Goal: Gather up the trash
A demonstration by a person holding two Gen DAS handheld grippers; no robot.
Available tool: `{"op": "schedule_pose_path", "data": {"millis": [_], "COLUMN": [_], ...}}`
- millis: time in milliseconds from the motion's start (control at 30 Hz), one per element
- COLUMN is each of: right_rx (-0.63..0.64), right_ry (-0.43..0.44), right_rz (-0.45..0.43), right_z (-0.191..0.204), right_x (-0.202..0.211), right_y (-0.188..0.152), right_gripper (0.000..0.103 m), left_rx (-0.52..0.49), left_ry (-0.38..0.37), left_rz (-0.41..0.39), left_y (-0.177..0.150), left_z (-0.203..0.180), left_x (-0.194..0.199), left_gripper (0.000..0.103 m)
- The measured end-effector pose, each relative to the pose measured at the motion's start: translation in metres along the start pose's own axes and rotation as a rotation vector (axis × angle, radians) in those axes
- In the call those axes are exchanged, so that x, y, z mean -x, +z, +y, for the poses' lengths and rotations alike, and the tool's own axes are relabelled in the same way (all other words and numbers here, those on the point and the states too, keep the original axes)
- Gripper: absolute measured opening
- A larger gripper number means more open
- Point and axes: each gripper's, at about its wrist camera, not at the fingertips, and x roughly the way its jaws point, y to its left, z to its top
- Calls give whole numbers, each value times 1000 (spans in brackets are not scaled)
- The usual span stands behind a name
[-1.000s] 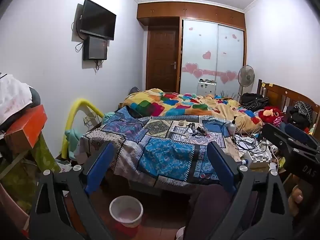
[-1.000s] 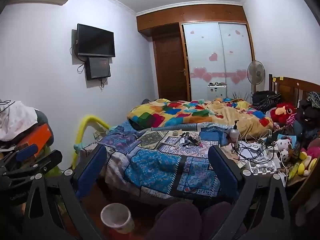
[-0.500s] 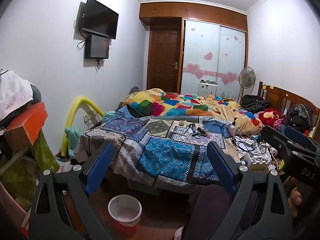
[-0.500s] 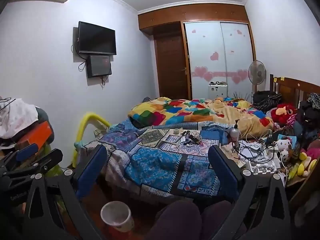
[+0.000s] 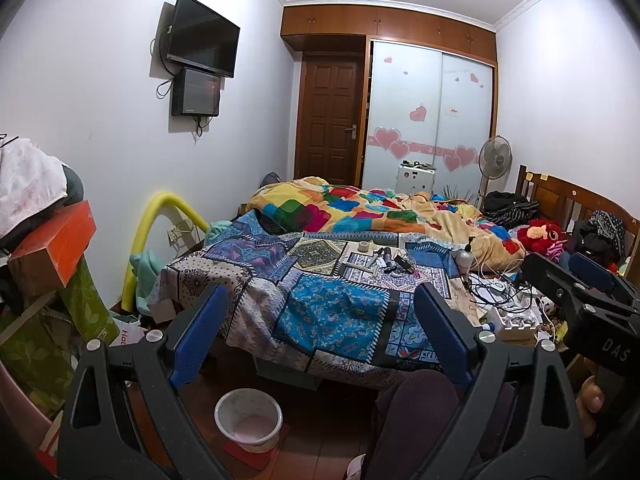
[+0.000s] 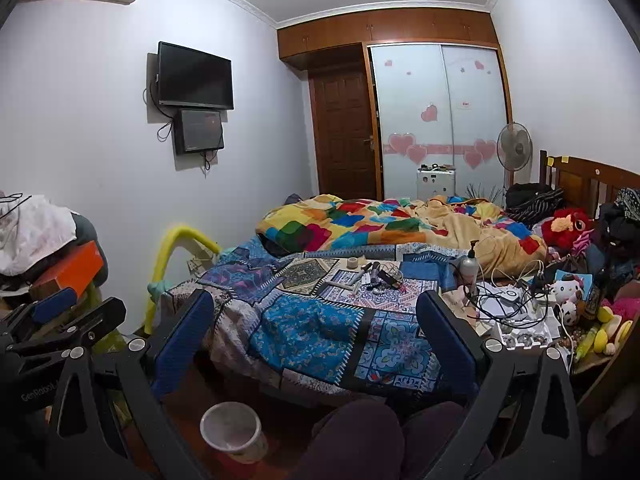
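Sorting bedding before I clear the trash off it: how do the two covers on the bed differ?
The quilt lies fairly flat at the near end and hangs over the edge; the blanket is bunched in a heap at the far end. The quilt is mostly blue, patterned patchwork; the blanket has bold plain colour blocks on orange-tan. Small clutter lies on the quilt only. Both are multicoloured.

Blue patchwork-patterned bedspread [image 5: 332, 300] at bed's foot edge, multicoloured block-patterned orange blanket [image 5: 360, 212] behind, white plastic waste bucket [image 5: 248, 420] on brown floor, pink hearts on frosted wardrobe doors [image 6: 436, 120], blue-padded black gripper fingers [image 5: 198, 336].
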Motion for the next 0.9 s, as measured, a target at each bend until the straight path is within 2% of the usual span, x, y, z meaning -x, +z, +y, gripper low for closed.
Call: {"op": "schedule_pose_path", "data": {"millis": [900], "right_rx": [57], "right_ry": [-3], "right_rz": [-9], "right_z": [10], "right_x": [5], "right_y": [-2], "right_gripper": [101], "left_rx": [14], "left_ry": [1], "left_rz": [0], "left_y": [-2], "left_z": [1], "left_x": [1], "left_gripper": [95]}}
